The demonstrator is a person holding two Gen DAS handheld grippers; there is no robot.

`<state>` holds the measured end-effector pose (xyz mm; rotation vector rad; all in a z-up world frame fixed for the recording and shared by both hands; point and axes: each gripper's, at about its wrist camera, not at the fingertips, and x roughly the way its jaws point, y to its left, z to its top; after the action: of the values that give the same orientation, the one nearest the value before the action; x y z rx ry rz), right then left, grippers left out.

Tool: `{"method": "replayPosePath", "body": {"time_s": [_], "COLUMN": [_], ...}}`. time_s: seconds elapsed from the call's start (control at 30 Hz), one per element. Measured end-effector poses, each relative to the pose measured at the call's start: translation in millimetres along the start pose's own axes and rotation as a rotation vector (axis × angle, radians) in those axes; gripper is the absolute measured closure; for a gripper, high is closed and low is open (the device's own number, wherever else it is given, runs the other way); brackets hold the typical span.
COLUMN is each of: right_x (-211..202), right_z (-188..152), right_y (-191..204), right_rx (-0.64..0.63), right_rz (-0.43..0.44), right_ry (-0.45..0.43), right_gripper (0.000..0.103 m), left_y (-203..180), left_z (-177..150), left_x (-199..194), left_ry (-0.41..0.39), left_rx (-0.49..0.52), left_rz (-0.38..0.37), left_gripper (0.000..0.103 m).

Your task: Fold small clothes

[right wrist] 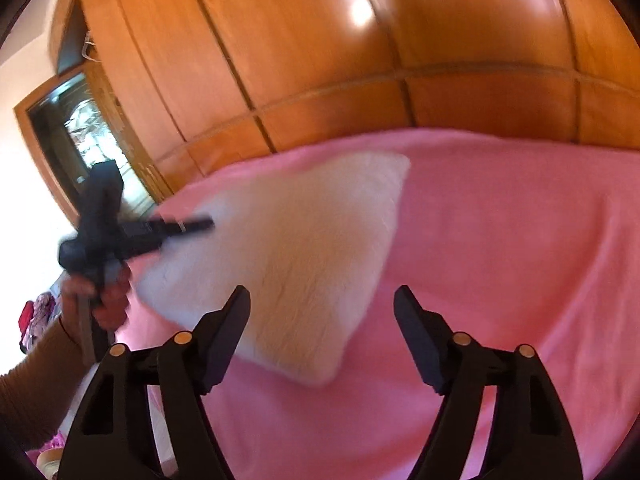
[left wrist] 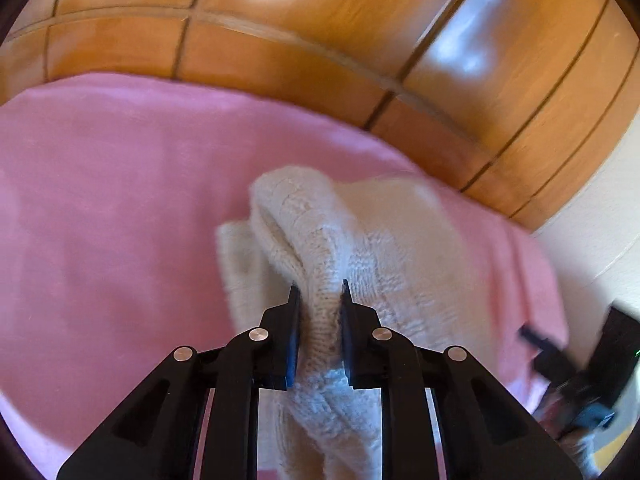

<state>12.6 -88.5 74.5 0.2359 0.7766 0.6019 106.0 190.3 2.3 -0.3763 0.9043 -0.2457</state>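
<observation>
Fingers (left wrist: 295, 320) of the left gripper (left wrist: 319, 292) are clamped on a fold of the cream knitted garment (left wrist: 360, 248) in the left wrist view, the two black pads pressing the ribbed edge from 9 and 3 o'clock. From the pinch, the knit rises in a hump toward 12 o'clock and spreads out toward 2 o'clock over the pink blanket (left wrist: 120, 200); a strip of it also hangs down between the finger arms toward 6 o'clock. At 4 o'clock, near the frame's edge, the right gripper (left wrist: 534, 338) shows as a dark blur, apart from the garment. Wooden wardrobe panels (left wrist: 320, 20) fill the top of the view.

Seen from the right wrist, the right gripper (right wrist: 322, 296) has its fingers (right wrist: 416, 320) spread wide and released, holding nothing. The cream knitted garment (right wrist: 288, 248) lies on the pink blanket (right wrist: 500, 240) just ahead of the tips, stretching from between the fingers toward 11 o'clock, its near corner behind the left-hand finger. At 9 o'clock the left gripper (right wrist: 200, 224), blurred, reaches over the garment's far edge, gripped by the person's left hand (right wrist: 104, 300). Wooden wardrobe panels (right wrist: 360, 60) stand behind the bed.
</observation>
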Motion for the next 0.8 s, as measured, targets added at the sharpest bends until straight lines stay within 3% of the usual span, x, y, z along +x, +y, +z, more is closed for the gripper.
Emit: {"method": "replayPosePath", "body": {"time_s": [0.1,0.2,0.3,0.47,0.63,0.8], "right_x": [52,89,87,70,51,75], "right_z": [0,-22,-28,-18,25,67], "right_y": [20,18,6,-7,-5,4], "right_rx": [-0.040,-0.088,-0.036,0.009,-0.003,-0.017], "right_rz": [-0.010,-0.140,-0.133,-0.102,-0.101,-0.106], "right_ry": [0.091,0.176,0.163,0.164,0.047,0.011], "right_gripper": [0.040,0.038,0.034,0.028,0.028,0.037], "left_y": [15,20,15,-15,-32,-31], "left_z": [-14,-20,-17,-9,-6,-11], "left_x": [16,14,-8,-32,-16,-2], "left_ry": [0.026,0.005,-0.066,-0.190,-0.181,-0.159], "left_rx": [-0.010,-0.035,-0.045,0.029,0.080,0.082], "left_rz": [0.064,0.081,0.125,0.151,0.194,0.204], "left_gripper": [0.087,0.079,0.065,0.065,0.065,0.065]}}
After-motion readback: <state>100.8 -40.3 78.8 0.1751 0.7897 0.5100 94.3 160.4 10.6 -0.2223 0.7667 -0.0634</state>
